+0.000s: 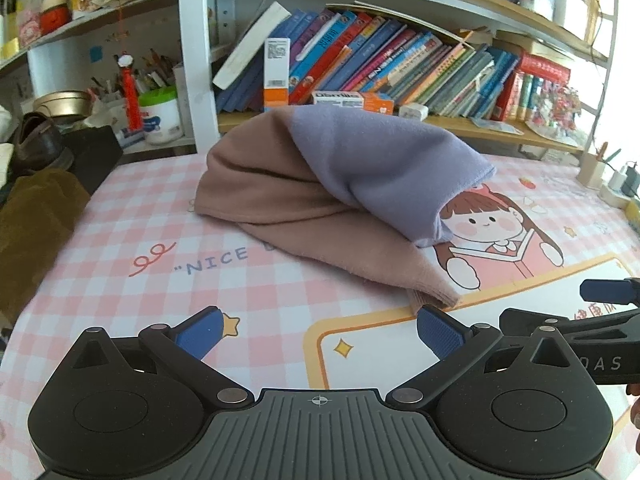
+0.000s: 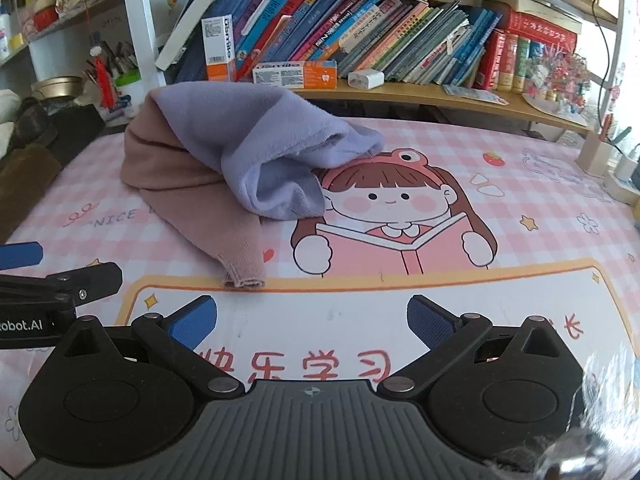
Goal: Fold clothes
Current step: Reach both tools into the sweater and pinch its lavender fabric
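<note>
— How do the jaws stand, seen from the left wrist?

— Spread wide with nothing between them. The left gripper [image 1: 320, 332] hovers low over the pink checked desk mat [image 1: 120, 240], its right blue pad [image 1: 438, 334] just beside the ribbed cuff [image 1: 432, 298] of the garment [image 1: 320, 184]. The right gripper's tip [image 1: 608, 292] reaches in from the right edge.

— And the garment?

— A crumpled heap, tan and lilac, in the middle of the mat. Its tan sleeve is the long axis, running from the heap toward the camera and ending at that cuff.

— Any containers?

— A white tub with a green lid [image 1: 160, 114] at the back left, with pens and brushes standing behind it; I cannot tell what they stand in.

— From the right wrist?

— The right gripper [image 2: 312, 320] also gapes, holding nothing, above the white panel of the mat [image 2: 520, 208]. The garment [image 2: 224, 152] lies ahead to the left, its cuff [image 2: 244, 276] pointing at the camera, touching the orange border. The left gripper [image 2: 20, 254] shows at the left edge. Books [image 2: 360, 40] lean on the shelf behind.
</note>
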